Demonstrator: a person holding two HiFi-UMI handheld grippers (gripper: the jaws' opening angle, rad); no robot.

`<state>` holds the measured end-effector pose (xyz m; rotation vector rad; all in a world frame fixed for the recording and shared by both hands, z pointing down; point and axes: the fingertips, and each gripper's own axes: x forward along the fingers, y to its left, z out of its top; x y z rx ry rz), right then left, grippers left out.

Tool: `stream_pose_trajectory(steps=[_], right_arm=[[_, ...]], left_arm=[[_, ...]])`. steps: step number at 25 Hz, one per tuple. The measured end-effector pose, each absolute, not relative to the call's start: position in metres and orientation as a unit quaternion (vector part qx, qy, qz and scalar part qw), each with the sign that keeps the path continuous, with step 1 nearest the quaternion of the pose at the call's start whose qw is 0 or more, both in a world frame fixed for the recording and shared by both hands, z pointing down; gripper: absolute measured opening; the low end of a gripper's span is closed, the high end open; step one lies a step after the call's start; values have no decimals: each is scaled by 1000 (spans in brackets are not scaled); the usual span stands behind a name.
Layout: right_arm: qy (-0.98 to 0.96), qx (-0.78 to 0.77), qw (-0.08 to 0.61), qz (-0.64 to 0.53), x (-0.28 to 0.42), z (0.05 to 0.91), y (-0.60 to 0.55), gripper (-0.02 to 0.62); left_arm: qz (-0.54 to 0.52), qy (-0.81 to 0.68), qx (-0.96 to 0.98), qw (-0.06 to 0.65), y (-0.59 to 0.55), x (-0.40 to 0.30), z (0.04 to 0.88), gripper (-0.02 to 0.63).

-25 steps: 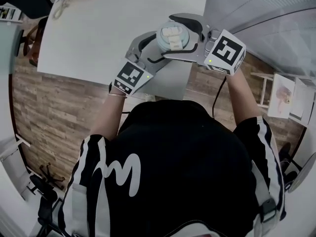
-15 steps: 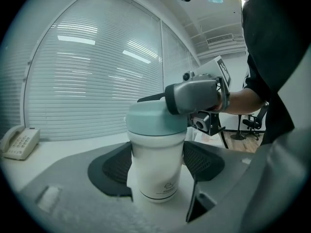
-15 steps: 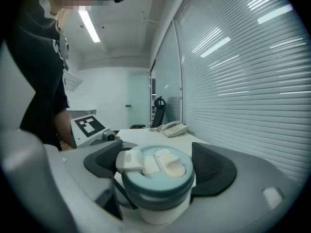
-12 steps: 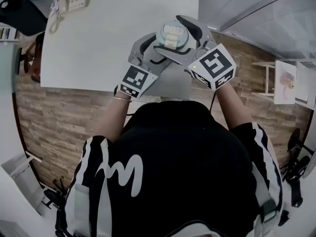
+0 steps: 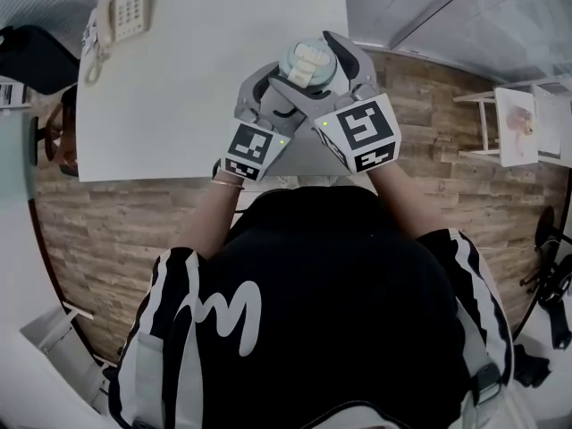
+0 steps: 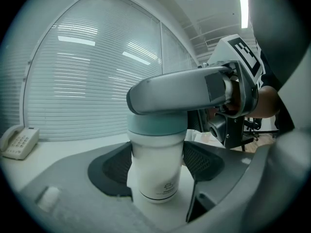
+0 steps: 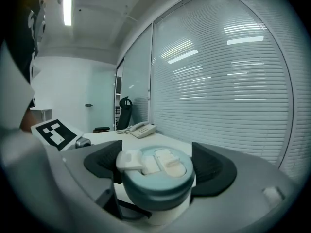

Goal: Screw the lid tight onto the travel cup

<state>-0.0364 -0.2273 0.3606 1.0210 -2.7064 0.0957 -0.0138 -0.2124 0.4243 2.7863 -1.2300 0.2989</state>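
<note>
The left gripper [image 6: 158, 159] still clamps its wide-set jaws on the travel cup [image 6: 154, 178] by its white body. The right gripper [image 5: 315, 70], closed on the lid [image 7: 156, 174], has swung clockwise toward the person. The travel cup is upright, long axis vertical, lid up, over the table [image 5: 161, 79] at its near right corner.

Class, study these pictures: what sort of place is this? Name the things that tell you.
Probably an office: a desk telephone sits on a white table, slatted blinds line the wall, and a swivel office chair stands further back.
</note>
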Motion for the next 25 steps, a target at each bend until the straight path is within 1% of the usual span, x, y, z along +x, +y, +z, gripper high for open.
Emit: stream_pose_trajectory(steps=[3,5,6,8,10,11,14,19,25], right_arm=[[-926,353,129,37,-38,360,-227,445],[-935,326,132,42,-38,361,-223,445],[-944,302,127,45,-36,358,-221,451],[-964,243,96,40,-28,340,-218,451],[-984,161,76,10,-19,319,-213,454],[-990,116,83,-10,-16,314,-210,457],[-989,-1,135,-58,-10,321,-203,474],[-973,-107,200,-46,-16,360,-204,474],[-961,-172,210,-44,-32,374,-198,472]], left_arm=[[98,-398,911,40,-213,-13,424,339],[99,-397,911,42,-214,-13,424,339],[100,-397,912,43,-214,-13,424,339],[101,-395,912,43,-215,-14,424,339],[102,-394,913,44,-214,-14,425,339],[103,-393,913,44,-214,-14,425,339],[105,-389,914,44,-213,-12,424,337],[112,-387,914,47,-214,-10,426,337],[115,-390,912,49,-214,-11,426,337]])
